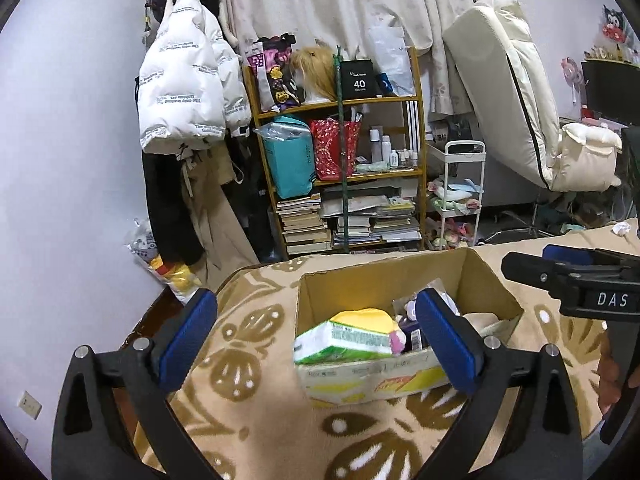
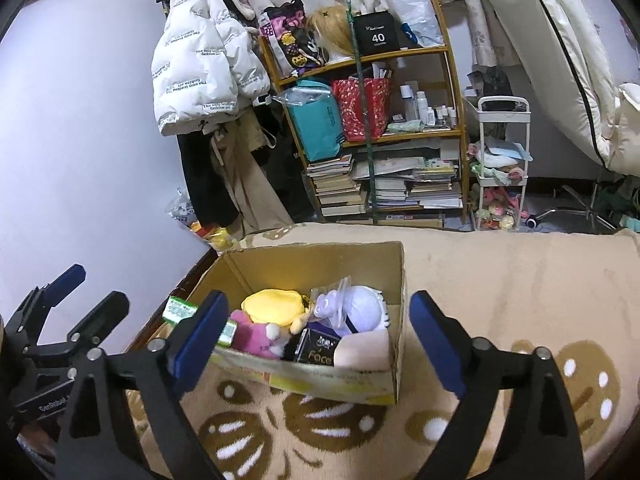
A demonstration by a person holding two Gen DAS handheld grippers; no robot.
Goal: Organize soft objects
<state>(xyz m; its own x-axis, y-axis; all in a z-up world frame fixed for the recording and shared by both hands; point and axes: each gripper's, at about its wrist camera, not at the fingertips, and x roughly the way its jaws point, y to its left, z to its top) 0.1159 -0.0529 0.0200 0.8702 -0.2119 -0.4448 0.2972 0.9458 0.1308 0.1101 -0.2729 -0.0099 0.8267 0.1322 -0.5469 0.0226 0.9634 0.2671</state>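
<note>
Both your left gripper (image 1: pixel 316 338) and right gripper (image 2: pixel 318 340) gape empty; the tissue pack (image 1: pixel 344 340) overhanging the box (image 1: pixel 384 280) may topple.

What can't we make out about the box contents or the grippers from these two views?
- Bottom of the cardboard box: both views, covered by the piled items.
- Tissue pack: right wrist view, mostly behind the right gripper's left finger.
- Bagged purple plush: left wrist view, mostly behind the left gripper's right finger.
- Black box: print only partly legible, lower part hidden by the box wall.
- Person: only a bit of a hand, cut off at the left wrist view's right edge.
</note>
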